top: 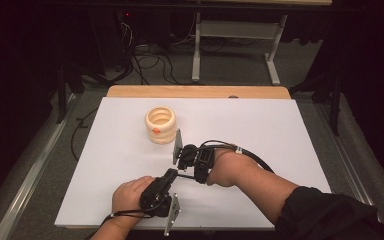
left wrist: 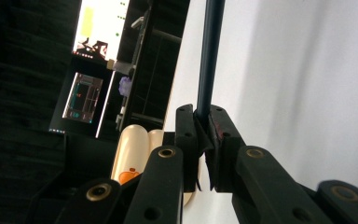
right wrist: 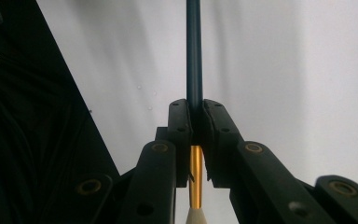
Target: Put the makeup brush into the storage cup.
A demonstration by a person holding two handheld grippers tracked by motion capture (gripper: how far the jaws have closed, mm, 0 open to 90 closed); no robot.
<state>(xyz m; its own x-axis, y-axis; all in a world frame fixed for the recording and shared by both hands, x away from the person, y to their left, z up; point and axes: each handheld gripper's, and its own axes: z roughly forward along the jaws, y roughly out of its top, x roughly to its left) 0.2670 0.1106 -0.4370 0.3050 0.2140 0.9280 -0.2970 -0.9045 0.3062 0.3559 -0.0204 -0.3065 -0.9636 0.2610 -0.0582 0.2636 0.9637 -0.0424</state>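
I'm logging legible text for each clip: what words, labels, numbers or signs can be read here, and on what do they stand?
No text can be read.
The ringed cream holder bears an orange mark: a shape, not letters.
The lit screens behind the table: contents too small and blurred to read.
The thin dark brush handle, gripped by both the left gripper and right gripper: no print visible.

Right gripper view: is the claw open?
No, the right claw is shut on the brush, its jaws pressed against the dark handle above the gold ferrule.
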